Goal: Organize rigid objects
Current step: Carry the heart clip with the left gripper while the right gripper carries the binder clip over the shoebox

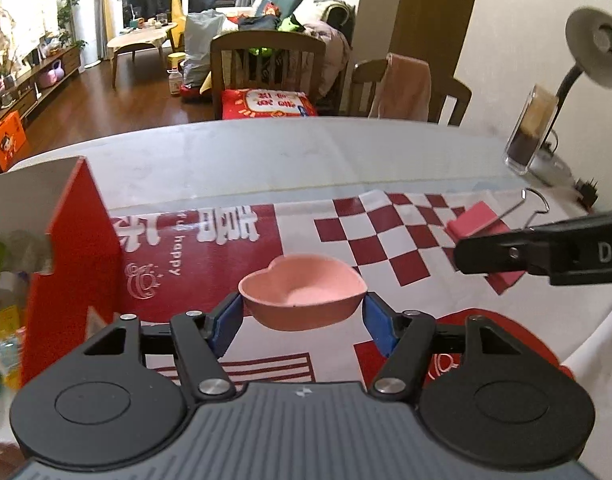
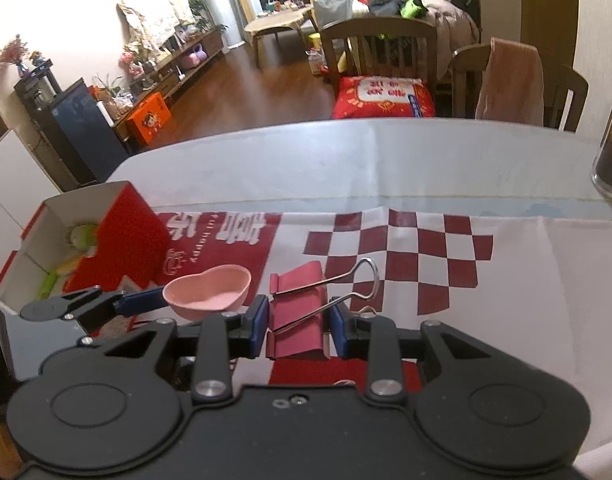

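— While clamped between the blue pads of the left gripper (image 1: 304, 312), where sits the pink heart-shaped dish (image 1: 302, 294)?
— Lifted off the red-and-white mat (image 1: 386, 248), near the open red box (image 1: 78, 248) at the tabletop's left edge.
— And the right gripper (image 2: 299, 320)?
— Pinched on a pink binder clip (image 2: 298, 316), just beside.

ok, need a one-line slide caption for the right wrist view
Right gripper grips a red binder clip over the checked mat; left gripper holds a pink heart dish beside the red box.

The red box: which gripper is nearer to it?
Left. The left gripper, holding the pink bowl, is beside the red box; the right gripper is farther right.
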Motion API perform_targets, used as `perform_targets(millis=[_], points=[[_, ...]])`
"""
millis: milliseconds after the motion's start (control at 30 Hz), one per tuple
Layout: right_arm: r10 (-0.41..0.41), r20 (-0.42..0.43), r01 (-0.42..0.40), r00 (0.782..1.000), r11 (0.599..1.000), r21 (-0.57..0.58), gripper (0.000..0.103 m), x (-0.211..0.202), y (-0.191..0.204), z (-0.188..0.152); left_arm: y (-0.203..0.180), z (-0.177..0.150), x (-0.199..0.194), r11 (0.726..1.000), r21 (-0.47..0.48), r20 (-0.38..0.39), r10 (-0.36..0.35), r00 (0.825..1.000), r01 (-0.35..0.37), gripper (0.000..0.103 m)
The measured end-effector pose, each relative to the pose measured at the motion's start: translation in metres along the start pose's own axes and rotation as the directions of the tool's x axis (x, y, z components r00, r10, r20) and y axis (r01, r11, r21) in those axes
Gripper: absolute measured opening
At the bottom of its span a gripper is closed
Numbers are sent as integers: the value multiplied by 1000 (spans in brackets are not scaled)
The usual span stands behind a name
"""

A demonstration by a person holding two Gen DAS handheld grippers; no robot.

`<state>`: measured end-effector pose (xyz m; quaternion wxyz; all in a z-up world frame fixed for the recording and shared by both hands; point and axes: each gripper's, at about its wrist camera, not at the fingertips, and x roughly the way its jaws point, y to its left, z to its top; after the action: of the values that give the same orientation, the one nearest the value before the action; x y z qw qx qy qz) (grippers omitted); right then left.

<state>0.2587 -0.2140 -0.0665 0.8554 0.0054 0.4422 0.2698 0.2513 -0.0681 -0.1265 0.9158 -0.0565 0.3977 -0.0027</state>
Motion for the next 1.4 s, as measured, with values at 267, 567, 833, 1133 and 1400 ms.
perform_targets(millis=[267, 567, 833, 1133, 1400], points=[[23, 18, -22, 1000, 998, -61, 32, -30, 32, -5, 21, 9, -48, 998, -60, 24, -10, 1000, 11, 64], [65, 32, -61, 997, 990, -124, 32, -42, 84, -6, 60, 13, -103, 998, -66, 73, 19, 997, -15, 64], [95, 27, -89, 995, 980, -178, 32, -34, 138, -4, 118, 10, -136, 993, -101, 80, 62, 995, -53, 61], [108, 11, -102, 994, 967, -232, 32, -2, 197, 2, 182, 3, -148, 987, -115, 84, 124, 989, -114, 60], [81, -23, -84, 996, 953, -289, 32, 45, 247, 7, 239, -8, -144, 977, -140, 42, 169, 985, -162, 60]])
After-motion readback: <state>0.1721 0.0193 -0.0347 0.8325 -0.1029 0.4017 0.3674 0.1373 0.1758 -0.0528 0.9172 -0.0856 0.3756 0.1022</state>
